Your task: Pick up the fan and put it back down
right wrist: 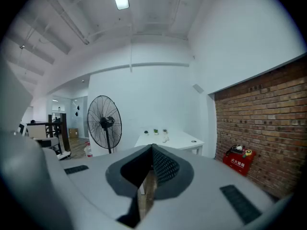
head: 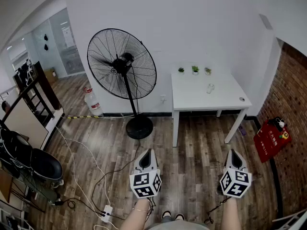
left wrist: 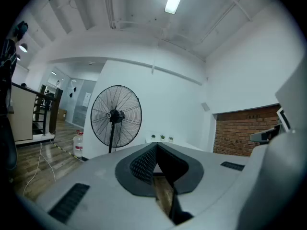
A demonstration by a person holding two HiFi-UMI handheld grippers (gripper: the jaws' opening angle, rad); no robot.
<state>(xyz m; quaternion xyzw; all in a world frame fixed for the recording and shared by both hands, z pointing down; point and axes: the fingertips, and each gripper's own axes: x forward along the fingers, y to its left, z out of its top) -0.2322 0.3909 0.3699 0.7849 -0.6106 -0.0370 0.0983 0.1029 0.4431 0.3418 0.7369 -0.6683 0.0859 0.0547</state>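
power strip [head: 106,212]: near left, on the boards by my feet, with white cable trailing off to the left.
water bottle [head: 91,101]: on the floor against the far wall.
fan [head: 122,68]: tall pedestal type, upright on its round base [head: 139,127] by the far wall. It has the water bottle to its left and the white table [head: 225,97] just to its right, and it is well apart from both my tools.
left gripper [head: 147,153]: held low in front of me, nose toward the fan's base. The jaws are pressed together tip to tip with nothing between them, and its own view confirms this.
white table: three small potted plants [head: 194,69] sit along its far edge.
right gripper [head: 234,154]: level with the left gripper, aimed toward the table's near right leg. Its jaws are also closed on themselves, empty.
red box [head: 271,137]: far right, on the floor by the brick wall.
progress: nothing done yet, as I read it. The fan is untouched. Left to do: close the gap, part the jaws, take the pole [head: 130,97], lift, and set it back down.
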